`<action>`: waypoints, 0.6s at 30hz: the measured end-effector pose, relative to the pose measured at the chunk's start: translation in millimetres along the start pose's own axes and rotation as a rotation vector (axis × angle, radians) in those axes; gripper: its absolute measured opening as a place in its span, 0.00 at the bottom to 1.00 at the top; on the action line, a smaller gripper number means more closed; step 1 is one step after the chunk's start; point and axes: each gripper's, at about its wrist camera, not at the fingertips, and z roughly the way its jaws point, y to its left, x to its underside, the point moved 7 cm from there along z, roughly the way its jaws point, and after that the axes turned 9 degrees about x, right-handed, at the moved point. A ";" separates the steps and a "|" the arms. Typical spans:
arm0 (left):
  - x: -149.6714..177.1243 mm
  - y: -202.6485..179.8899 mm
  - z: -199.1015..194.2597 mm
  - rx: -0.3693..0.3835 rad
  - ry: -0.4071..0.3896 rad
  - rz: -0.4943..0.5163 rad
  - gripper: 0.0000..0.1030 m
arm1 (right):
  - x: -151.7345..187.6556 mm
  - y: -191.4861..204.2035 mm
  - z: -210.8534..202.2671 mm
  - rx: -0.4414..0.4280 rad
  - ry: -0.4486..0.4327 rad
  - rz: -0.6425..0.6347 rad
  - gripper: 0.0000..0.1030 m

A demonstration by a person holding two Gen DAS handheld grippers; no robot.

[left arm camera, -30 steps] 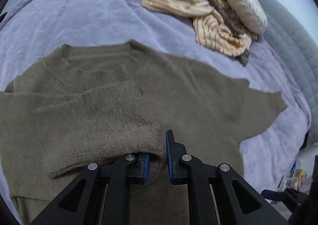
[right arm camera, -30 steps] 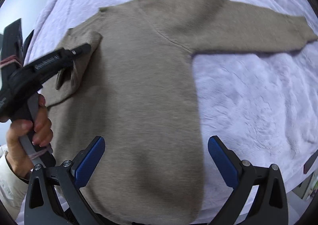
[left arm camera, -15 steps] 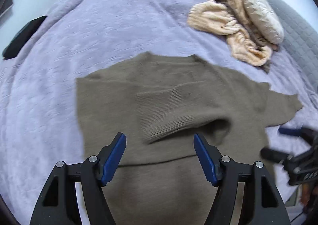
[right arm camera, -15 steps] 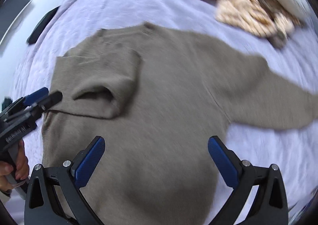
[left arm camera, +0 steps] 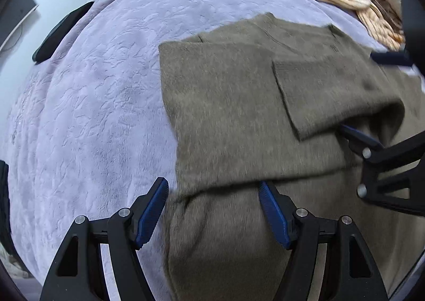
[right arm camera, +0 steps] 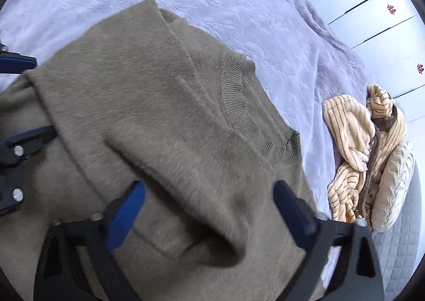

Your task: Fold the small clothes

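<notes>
Moved: your left tongs (left arm camera: 213, 217) released the sleeve, now wide, empty | right tongs (right arm camera: 208, 210) just narrowing, empty, over sweater (right arm camera: 164, 104) on bed (left arm camera: 93, 93) | advice: grab hem at 6 o'clock squarely.

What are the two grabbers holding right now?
Nothing. The left gripper and right gripper both stand open above the brown sweater; the right's jaws have just been closing.
</notes>
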 end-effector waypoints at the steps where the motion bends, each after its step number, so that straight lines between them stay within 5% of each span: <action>1: -3.7 2.3 1.0 -0.009 -0.008 -0.019 0.69 | -3.7 -2.6 5.1 -0.020 0.015 0.013 0.21; 2: -6.3 6.2 1.8 -0.028 -0.017 -0.040 0.69 | -7.5 -7.9 7.5 -0.079 0.031 0.052 0.07; 6: -5.5 28.8 4.6 -0.061 -0.026 -0.142 0.69 | -2.7 -71.4 -5.5 -0.185 0.000 0.385 0.06; 11: 2.8 48.1 11.0 -0.012 -0.013 -0.235 0.69 | 76.4 -146.8 21.2 -0.343 0.055 0.883 0.07; 16: 2.2 51.0 14.1 -0.016 -0.010 -0.240 0.69 | 168.4 -138.8 85.8 -0.593 0.283 1.237 0.21; 18: 0.9 52.1 13.3 -0.009 -0.004 -0.255 0.69 | 186.0 -136.3 87.7 -0.694 0.263 1.356 0.22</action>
